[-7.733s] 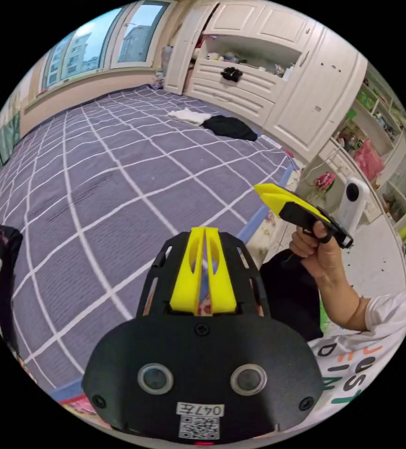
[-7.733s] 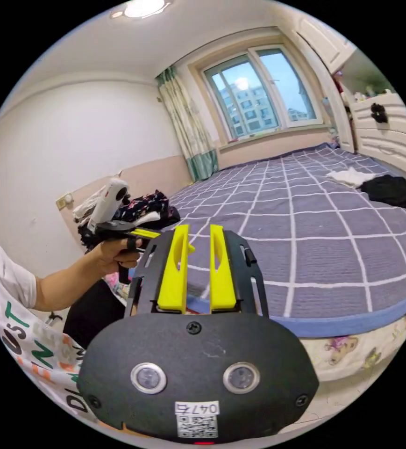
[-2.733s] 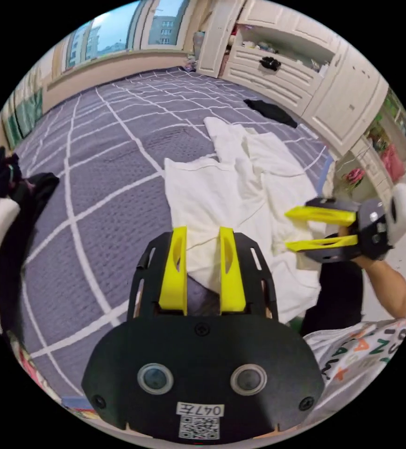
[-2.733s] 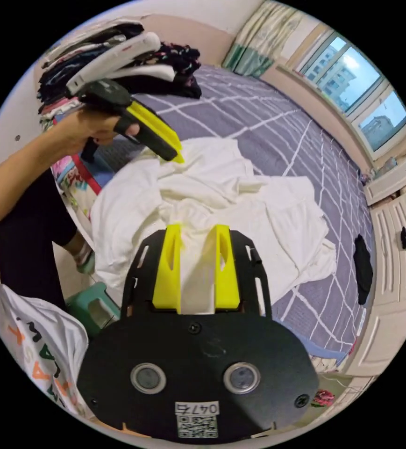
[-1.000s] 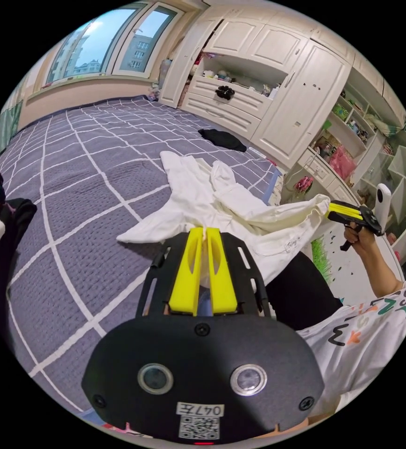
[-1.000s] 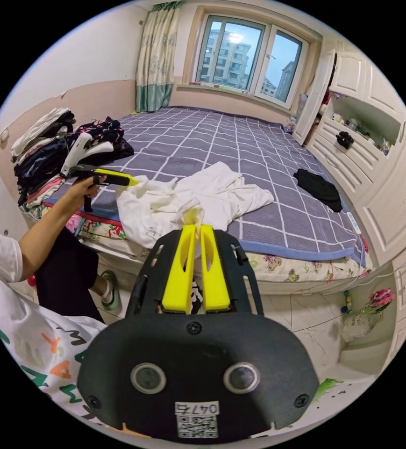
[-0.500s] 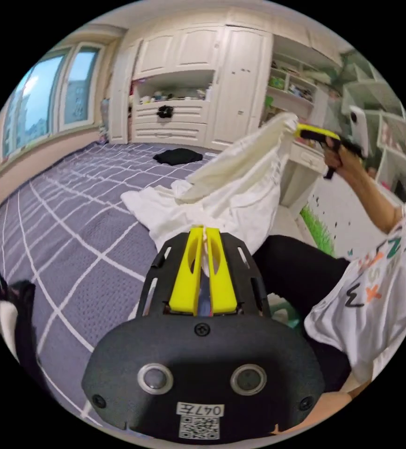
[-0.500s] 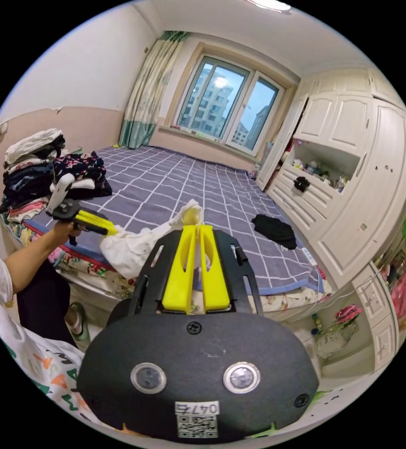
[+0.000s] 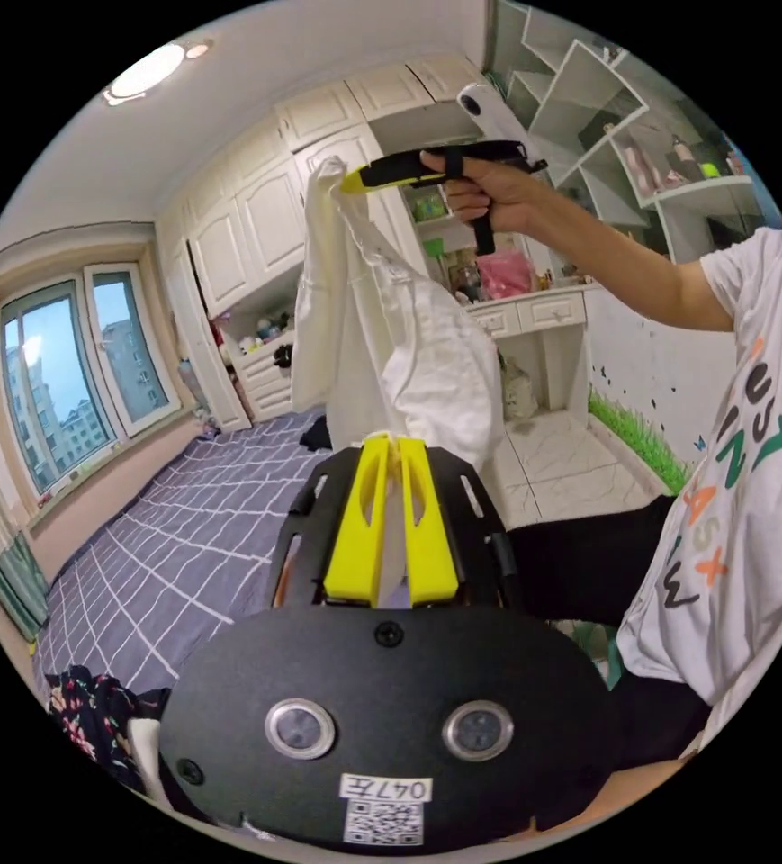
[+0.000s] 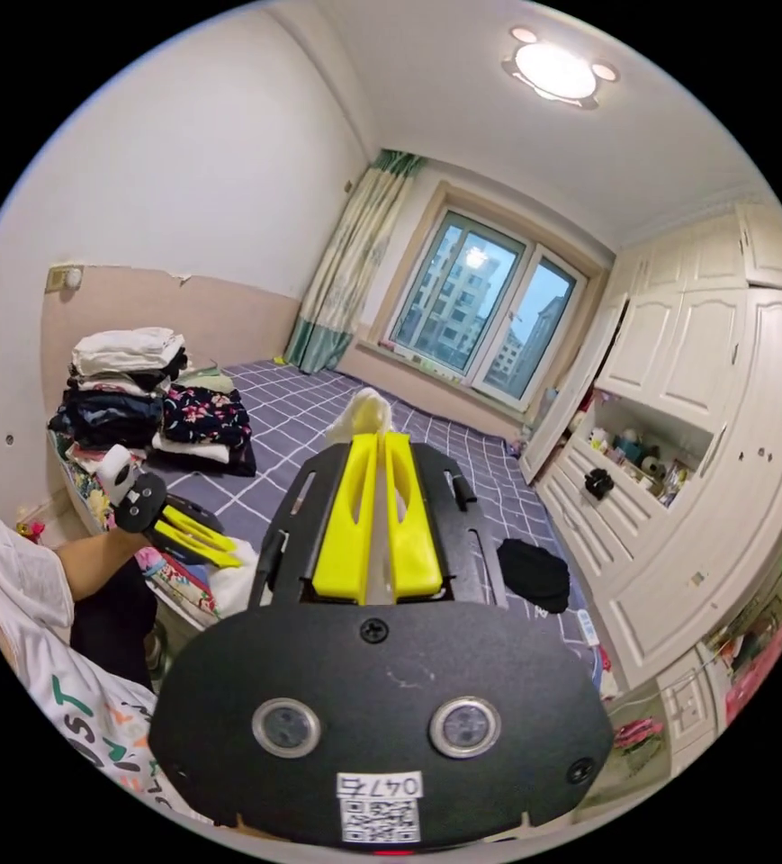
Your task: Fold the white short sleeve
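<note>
The white short sleeve (image 9: pixel 382 324), which a second ago lay mostly on the bed (image 9: pixel 184 549), now hangs in the air off the mattress, stretched between the two grippers; judging by that, it is being shaken out so it can be laid flat, and no fold is made yet. The right gripper (image 9: pixel 355 180), raised high, has its jaws pressed together on one bunched edge of the cloth. The left gripper (image 9: pixel 389 450), lower, pinches another edge between nearly closed jaws. Folded clothes (image 10: pixel 139 387) are stacked at the bed's far corner.
</note>
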Demonstrator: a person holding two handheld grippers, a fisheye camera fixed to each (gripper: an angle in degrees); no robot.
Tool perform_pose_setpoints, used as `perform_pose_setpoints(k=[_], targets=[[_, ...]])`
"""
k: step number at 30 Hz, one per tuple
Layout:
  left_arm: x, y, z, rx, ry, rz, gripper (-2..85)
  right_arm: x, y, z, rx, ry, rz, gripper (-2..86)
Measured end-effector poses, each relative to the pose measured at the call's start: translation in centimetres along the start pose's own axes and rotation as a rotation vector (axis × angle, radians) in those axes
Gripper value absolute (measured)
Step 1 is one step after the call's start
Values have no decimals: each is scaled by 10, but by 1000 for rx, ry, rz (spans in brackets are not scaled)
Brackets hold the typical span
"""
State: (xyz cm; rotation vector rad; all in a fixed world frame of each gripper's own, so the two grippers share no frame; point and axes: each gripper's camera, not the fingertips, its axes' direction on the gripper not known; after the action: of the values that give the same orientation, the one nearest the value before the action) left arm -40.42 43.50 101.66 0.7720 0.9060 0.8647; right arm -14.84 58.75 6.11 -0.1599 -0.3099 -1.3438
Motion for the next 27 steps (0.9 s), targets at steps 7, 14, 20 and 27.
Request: perform_pose_setpoints(k=[7,14,20,27], targets=[[6,-27,-11,263,-27,-156,156,15,-71,6,48,-49,9,-1],[32,-79,69,132,43,-61,5,12,-92,48,29,-52,7,-1],[-9,-112,91,27,-91,-25,-8,35,-108,114,-35,22,-1,0],[-194,-224,85,-43,-648,-204,-6,89,-181,229,-138,162,25,-1]])
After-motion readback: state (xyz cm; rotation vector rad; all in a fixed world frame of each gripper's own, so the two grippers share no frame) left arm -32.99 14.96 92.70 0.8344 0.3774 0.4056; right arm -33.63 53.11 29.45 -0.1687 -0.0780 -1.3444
